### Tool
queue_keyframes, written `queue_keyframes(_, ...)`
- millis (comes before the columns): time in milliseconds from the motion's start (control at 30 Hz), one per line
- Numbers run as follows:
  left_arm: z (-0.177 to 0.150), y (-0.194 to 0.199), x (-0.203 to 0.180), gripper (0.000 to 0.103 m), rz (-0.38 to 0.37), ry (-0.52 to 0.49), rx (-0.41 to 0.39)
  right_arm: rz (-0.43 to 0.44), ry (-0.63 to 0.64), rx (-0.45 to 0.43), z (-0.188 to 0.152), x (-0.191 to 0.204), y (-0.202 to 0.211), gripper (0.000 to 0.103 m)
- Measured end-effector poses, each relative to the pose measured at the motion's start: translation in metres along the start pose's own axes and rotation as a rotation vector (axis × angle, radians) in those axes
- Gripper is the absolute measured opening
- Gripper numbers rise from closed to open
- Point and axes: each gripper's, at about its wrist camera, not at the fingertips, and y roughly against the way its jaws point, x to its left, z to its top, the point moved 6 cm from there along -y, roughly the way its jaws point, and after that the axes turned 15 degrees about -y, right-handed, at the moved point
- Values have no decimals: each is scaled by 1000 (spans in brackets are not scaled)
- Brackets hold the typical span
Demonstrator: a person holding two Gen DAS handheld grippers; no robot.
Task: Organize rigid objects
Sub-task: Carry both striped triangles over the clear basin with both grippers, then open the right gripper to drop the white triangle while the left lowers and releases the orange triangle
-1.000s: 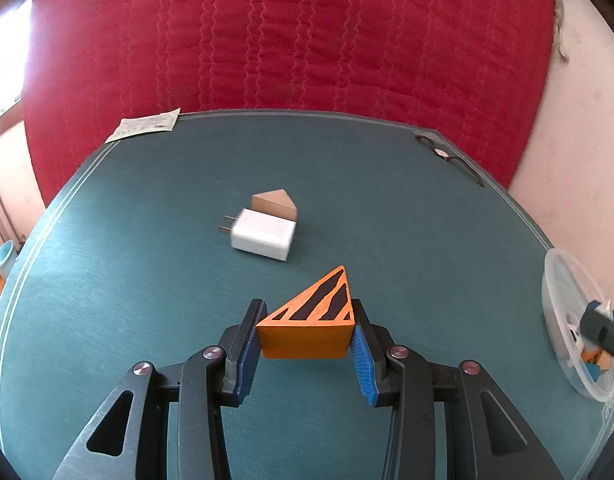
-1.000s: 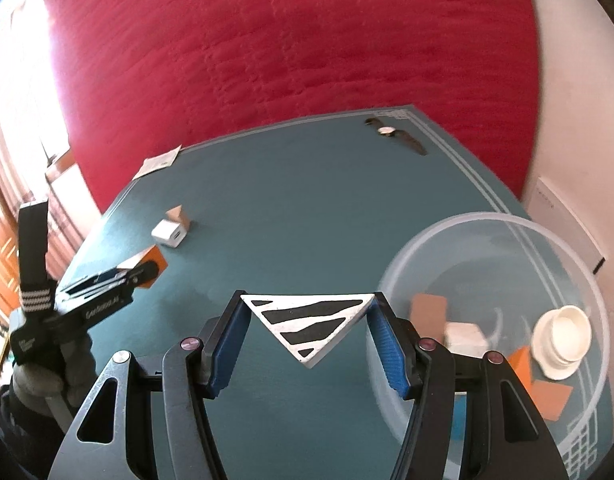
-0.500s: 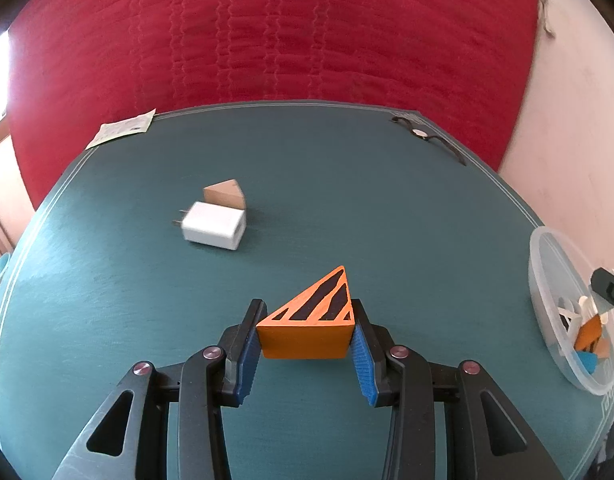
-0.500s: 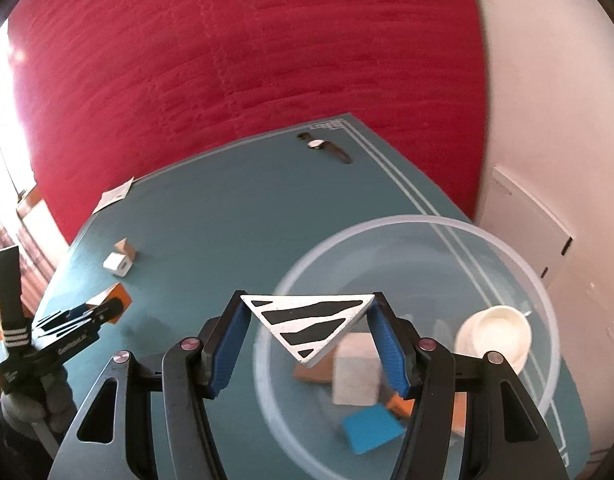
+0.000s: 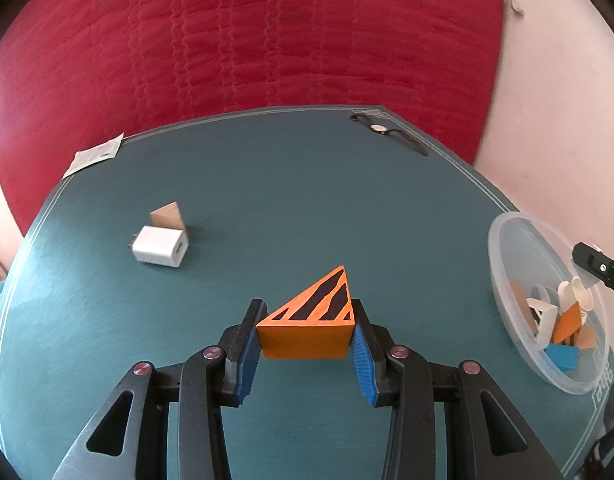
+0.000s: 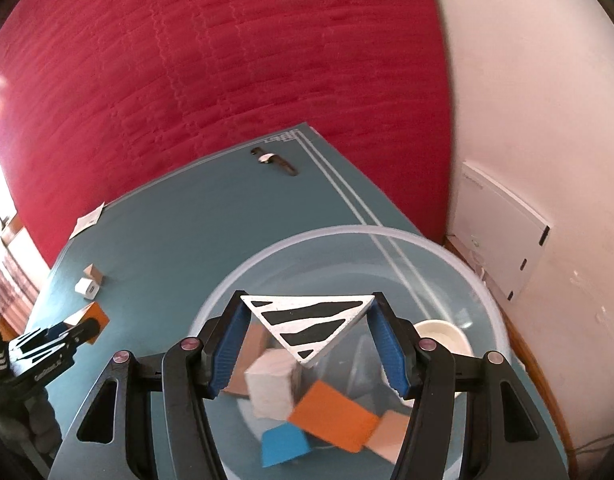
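Observation:
My left gripper (image 5: 307, 344) is shut on an orange wedge block with black stripes (image 5: 307, 328), held above the green table (image 5: 267, 200). My right gripper (image 6: 307, 332) is shut on a white triangular block with black stripes (image 6: 307, 320) and hangs over the clear plastic bowl (image 6: 347, 236). Inside the bowl lie several blocks: an orange one (image 6: 331, 416), a blue one (image 6: 285, 446), a white one (image 6: 271, 384), plus a white cup (image 6: 441, 334). In the left wrist view the bowl (image 5: 507, 248) sits at the right edge. The left gripper with its orange block (image 6: 87, 316) shows at the left of the right wrist view.
A white charger plug (image 5: 159, 246) and a small brown block (image 5: 167, 216) lie on the table's left part. A wristwatch (image 5: 381, 130) rests near the far corner and a paper slip (image 5: 95, 156) at the far left edge. A red quilted cover (image 5: 267, 40) backs the table.
The right gripper has carried the white striped block from beside the bowl to over its middle. The left gripper has moved right with the orange block, so the plug drifted left in its view.

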Motion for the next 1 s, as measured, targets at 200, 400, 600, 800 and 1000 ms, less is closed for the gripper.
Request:
queue_keyframes(200,7,1,-16,43,-19,-28,-8,-17,-15,-7,5,-14,-2,61)
queue_keyframes(400,14,3,-29,43,-41,-51,-15,-33,-25,-8,9,-24,-8,61)
queue_keyframes(600,19,2,-42,43,-72,-67,-13,-32,-50,-1,14,-31,-12,63)
queue_keyframes(800,25,0,-61,43,-110,-100,-13,-35,-71,-10,16,-37,-13,63)
queue_keyframes(1000,35,2,-81,43,-152,-135,-30,-40,-69,-19,15,-37,-12,63)
